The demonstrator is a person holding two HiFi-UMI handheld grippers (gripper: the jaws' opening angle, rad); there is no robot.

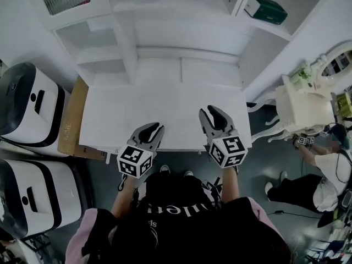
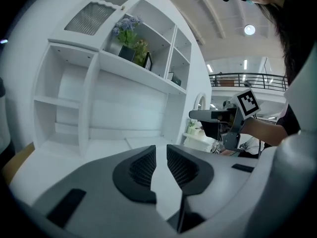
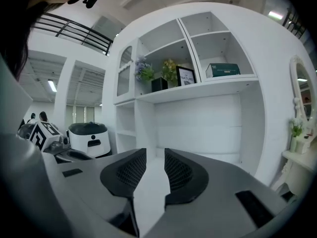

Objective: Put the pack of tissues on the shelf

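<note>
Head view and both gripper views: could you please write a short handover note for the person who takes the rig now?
Left gripper: jaws almost together, empty.
Right gripper: jaws slightly apart, empty.
Both hover at the front edge of the desk.
Green pack, likely the tissues, lies in the upper right compartment of the shelf.
Done: placing, it seems.
Left: nothing that these views show.

the person wore a black top [image 1: 181,216] with white lettering and pink sleeves [image 1: 82,232]. at the front edge of the desk [image 1: 165,106], the grey left gripper [image 1: 157,128] and right gripper [image 1: 213,112] bore black ribbed pads [image 2: 141,168] and black-and-white marker cubes [image 1: 135,161].
</note>
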